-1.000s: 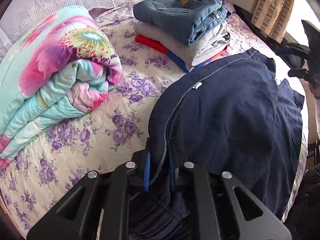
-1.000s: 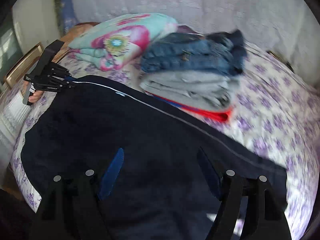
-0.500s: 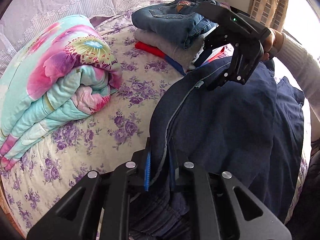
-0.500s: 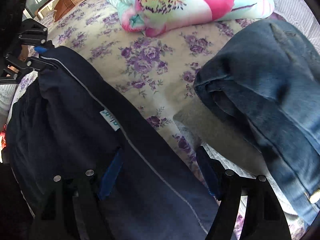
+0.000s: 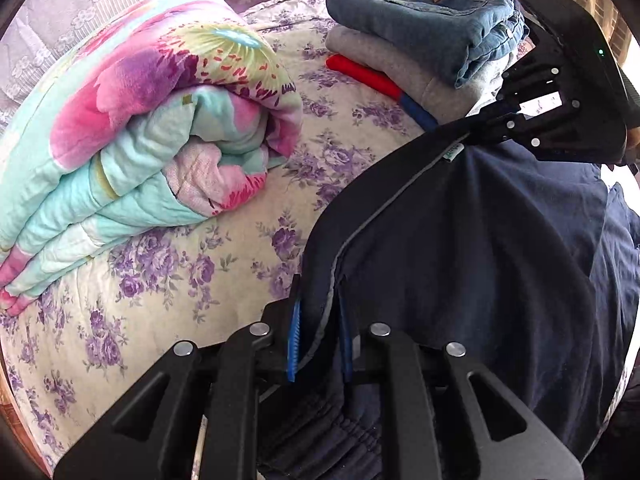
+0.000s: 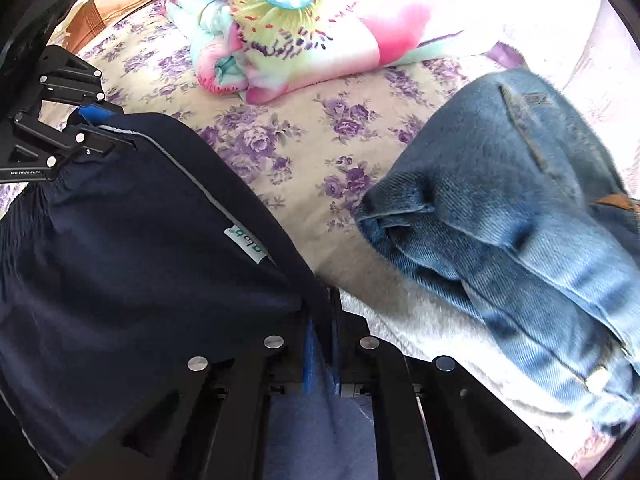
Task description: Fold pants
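Note:
Dark navy pants (image 5: 480, 248) with a grey side stripe lie on the floral bed. My left gripper (image 5: 319, 332) is shut on their edge near the elastic waistband. My right gripper (image 6: 320, 344) is shut on the same striped edge further along, beside a small white label (image 6: 248, 245). The right gripper also shows in the left wrist view (image 5: 492, 132), pinching the fabric by the clothes stack. The left gripper shows in the right wrist view (image 6: 100, 128), holding the far end. The edge between them is stretched and lifted.
A stack of folded clothes, jeans (image 5: 424, 16) on top of grey and red items, sits close to the right gripper. A rolled flowery quilt (image 5: 140, 120) lies at the left. The purple-flowered bedsheet (image 5: 160, 280) lies between them.
My right gripper moved from over the pants to the striped edge by the label and shut on it. The left gripper stayed shut on the pants.

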A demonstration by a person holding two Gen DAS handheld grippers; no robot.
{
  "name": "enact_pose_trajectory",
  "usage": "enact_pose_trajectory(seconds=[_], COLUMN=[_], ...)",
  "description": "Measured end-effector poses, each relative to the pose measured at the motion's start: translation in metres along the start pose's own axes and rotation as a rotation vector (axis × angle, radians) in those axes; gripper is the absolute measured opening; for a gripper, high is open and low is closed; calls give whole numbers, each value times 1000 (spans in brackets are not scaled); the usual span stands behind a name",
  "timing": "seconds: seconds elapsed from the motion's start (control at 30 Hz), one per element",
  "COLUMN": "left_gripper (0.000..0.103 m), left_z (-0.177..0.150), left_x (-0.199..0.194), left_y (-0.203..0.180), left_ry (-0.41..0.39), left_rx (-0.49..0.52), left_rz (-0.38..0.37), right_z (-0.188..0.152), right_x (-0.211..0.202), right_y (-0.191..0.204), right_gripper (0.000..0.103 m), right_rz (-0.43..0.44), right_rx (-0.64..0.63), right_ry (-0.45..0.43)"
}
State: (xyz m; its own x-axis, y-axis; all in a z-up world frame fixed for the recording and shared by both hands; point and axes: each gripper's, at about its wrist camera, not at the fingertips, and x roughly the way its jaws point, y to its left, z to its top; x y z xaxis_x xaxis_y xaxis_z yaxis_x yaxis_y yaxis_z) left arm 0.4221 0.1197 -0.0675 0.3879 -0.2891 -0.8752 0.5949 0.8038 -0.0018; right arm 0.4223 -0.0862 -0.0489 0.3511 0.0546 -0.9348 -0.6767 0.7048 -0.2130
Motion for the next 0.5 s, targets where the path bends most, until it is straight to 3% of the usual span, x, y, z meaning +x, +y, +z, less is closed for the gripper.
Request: enact_pose_trajectory(seconds=[0.23,0.4,0.5], left_gripper=[14,14,13], left_z=[-31,-108,-162], left_x=[-85,-138,-147], left_y=[-27,-80,-105], left_ry=[-123,-201,-190], left_rx=[60,201,236], left_rz=[19,-30,-42], right_z=[-23,-106,-153], right_x=[-98,-141,-142], right_y=[42,92,138], right_gripper=[8,8,8], right_rz=[-24,73,128], right_rx=[33,163,214], right_ry=[-145,-221,-212])
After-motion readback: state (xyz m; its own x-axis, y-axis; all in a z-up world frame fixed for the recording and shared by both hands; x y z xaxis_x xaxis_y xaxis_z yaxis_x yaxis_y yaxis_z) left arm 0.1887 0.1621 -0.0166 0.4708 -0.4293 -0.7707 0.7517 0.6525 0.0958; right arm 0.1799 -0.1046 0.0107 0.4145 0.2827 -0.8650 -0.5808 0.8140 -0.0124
